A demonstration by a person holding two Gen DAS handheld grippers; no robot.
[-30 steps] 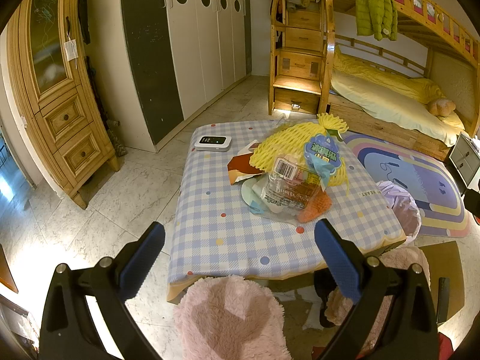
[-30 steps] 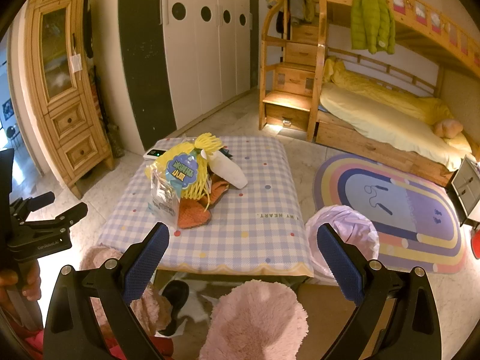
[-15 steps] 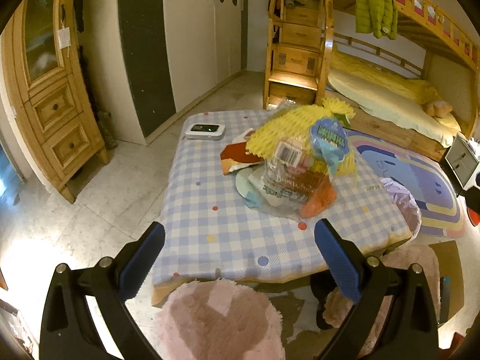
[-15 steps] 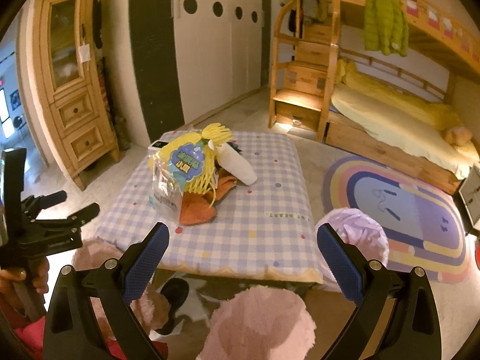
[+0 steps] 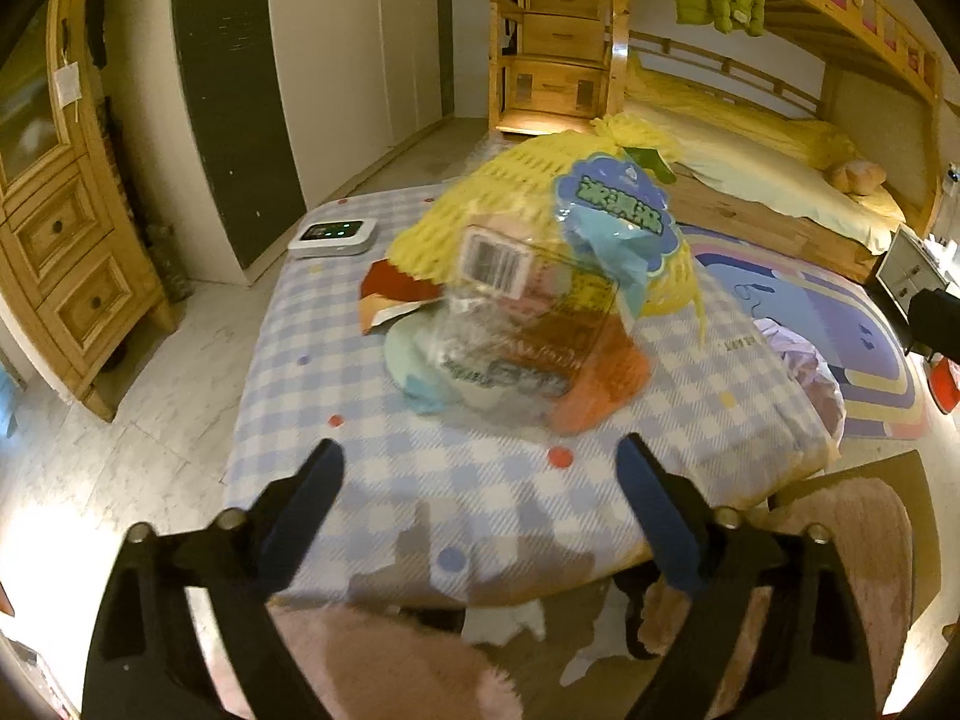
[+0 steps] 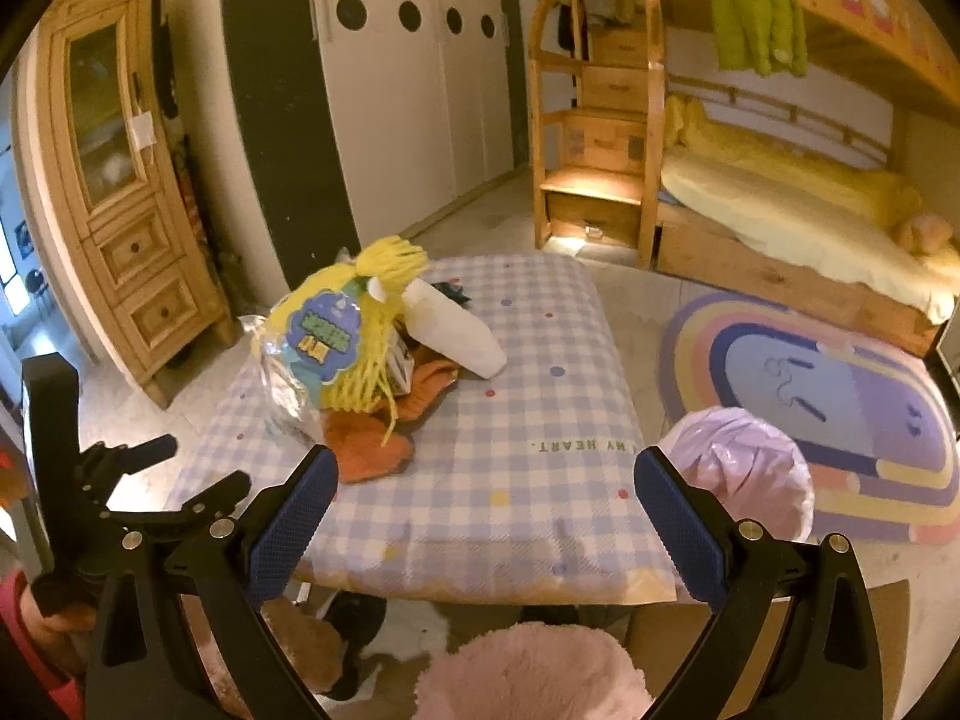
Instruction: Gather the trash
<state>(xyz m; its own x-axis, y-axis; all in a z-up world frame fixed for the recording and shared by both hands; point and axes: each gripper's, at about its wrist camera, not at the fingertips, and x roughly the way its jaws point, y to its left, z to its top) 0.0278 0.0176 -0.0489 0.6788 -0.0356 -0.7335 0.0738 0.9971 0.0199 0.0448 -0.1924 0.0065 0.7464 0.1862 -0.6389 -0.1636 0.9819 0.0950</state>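
Both grippers approaching trash pile (image 5: 522,312) on table (image 6: 528,420).
Left gripper (image 5: 480,504) and right gripper (image 6: 486,498) hovering wide open, empty, facing the pile to pick; lilac bin bag (image 6: 741,471) waiting beside table.

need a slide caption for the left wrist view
Open left hand-held gripper faces a trash pile on the checkered table.

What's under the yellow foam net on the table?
Under the yellow foam net: a clear plastic bag, orange cloth, a white paper bag. Anything deeper is covered.
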